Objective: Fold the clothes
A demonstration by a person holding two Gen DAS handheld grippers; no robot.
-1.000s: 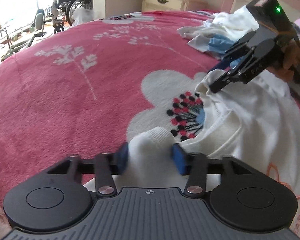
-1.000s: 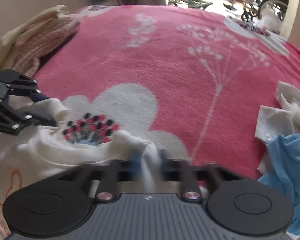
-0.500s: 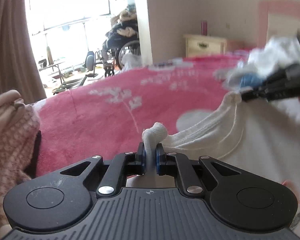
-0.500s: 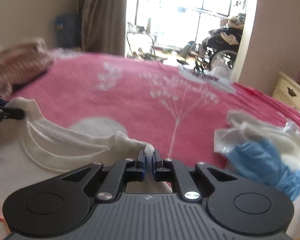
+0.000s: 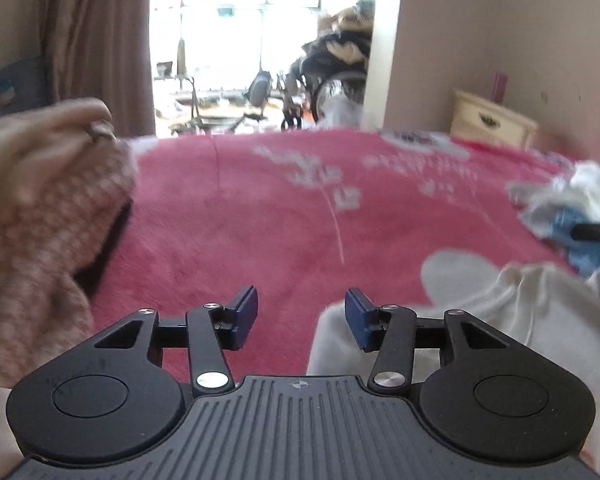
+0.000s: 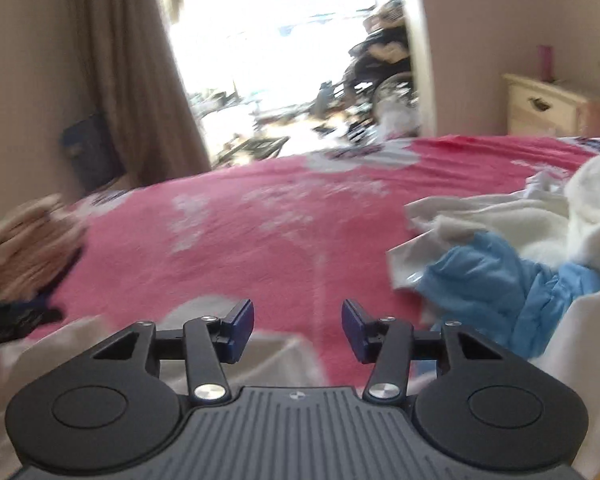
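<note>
A white garment [image 5: 532, 304] lies on the pink floral blanket [image 5: 280, 232], low and to the right in the left wrist view. My left gripper [image 5: 301, 316] is open just above its near left edge, with nothing between the blue pads. In the right wrist view the same white garment [image 6: 272, 356] shows under and behind my right gripper [image 6: 298, 330], which is also open and holds nothing. The tip of the right gripper's finger [image 5: 596, 232] appears at the far right of the left view. The left gripper [image 6: 16, 316] shows at the left edge of the right view.
A heap of white and blue clothes [image 6: 512, 264] lies on the right of the bed. Folded pink-checked and beige cloth [image 5: 40, 208] is stacked on the left. A cream nightstand [image 5: 492, 124] stands by the far wall, a wheelchair [image 6: 384, 80] beyond the bed near the window.
Both grippers were shut on the white garment's collar edge and holding it lifted. Now both are open and the garment lies on the blanket.
</note>
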